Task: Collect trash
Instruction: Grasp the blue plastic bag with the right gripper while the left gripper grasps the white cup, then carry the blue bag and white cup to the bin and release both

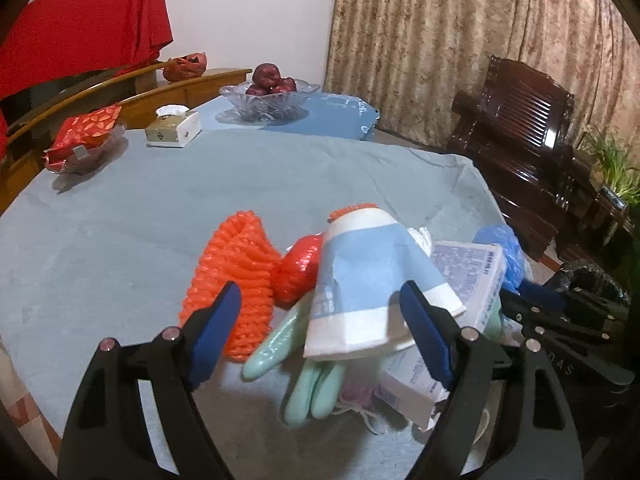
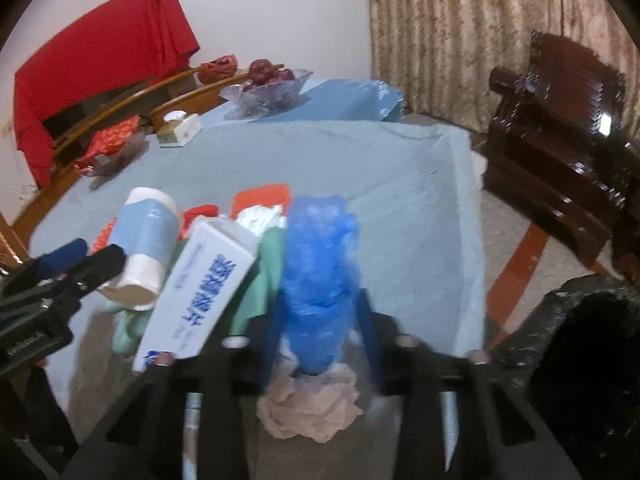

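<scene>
A heap of trash lies on the blue-grey tablecloth (image 1: pixel 140 220): a tipped blue-and-white paper cup (image 1: pixel 372 280), an orange foam net (image 1: pixel 236 276), a red mesh wad (image 1: pixel 298 276), a mint-green glove (image 1: pixel 312 380), a white printed box (image 2: pixel 204 292) and a crumpled pink wrap (image 2: pixel 316 404). My left gripper (image 1: pixel 322 332) stands open, its blue fingers on either side of the cup and glove, the left one beside the foam net. My right gripper (image 2: pixel 320 320) is shut on a crumpled blue plastic bag (image 2: pixel 320 264) at the table's right side.
A black-lined trash bin (image 2: pixel 580 340) stands on the floor past the table's right edge. At the far side are a glass bowl of apples (image 1: pixel 272 96), a tissue box (image 1: pixel 172 128) and a red packet (image 1: pixel 84 140). A dark wooden chair (image 1: pixel 520 136) stands at the right.
</scene>
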A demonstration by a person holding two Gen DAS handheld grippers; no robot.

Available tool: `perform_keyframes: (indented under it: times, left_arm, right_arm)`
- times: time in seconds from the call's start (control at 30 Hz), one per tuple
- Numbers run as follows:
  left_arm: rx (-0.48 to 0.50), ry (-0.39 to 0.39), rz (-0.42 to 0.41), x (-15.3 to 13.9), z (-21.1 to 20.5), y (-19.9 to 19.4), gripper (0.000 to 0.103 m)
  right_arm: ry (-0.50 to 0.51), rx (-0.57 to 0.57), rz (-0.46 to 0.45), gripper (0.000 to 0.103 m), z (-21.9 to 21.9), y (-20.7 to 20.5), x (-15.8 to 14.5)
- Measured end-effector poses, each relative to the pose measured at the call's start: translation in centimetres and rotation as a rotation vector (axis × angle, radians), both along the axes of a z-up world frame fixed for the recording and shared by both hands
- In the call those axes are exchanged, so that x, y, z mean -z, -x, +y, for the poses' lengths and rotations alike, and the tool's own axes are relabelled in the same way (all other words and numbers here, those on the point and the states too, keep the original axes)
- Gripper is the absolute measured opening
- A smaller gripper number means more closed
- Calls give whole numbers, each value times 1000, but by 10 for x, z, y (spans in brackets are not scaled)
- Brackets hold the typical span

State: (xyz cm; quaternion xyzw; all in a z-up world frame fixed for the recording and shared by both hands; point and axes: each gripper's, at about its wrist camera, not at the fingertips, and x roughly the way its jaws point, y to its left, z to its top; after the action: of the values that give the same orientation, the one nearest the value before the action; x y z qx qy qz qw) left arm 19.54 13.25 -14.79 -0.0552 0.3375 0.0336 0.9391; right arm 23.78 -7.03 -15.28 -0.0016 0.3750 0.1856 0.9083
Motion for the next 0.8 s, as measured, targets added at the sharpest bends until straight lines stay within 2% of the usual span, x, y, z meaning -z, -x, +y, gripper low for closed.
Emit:
perform_keyframes:
  times: [0.1, 0.17, 0.27, 0.33, 0.6, 0.8]
  left_arm:
    - [29, 32, 5, 0, -2, -1, 68]
    - [55, 73, 9, 1, -2, -2, 48]
    - [66, 104, 12, 2, -5, -1, 32]
    - [65, 109, 2, 1, -7, 1, 26]
    - [49, 85, -50, -14, -13, 10, 19]
    - [32, 54, -99, -39, -20, 26, 18]
  right_arm:
    - [5, -9, -19, 22, 0, 4, -4]
    - [13, -10, -39, 22, 0, 6, -8]
    - [20, 5, -62, 22, -3, 9, -15]
    - [16, 20, -73, 22, -7, 12, -19]
    - [-6, 38, -112, 22, -17, 18, -39]
    - [-27, 47, -148, 21, -27, 28, -59]
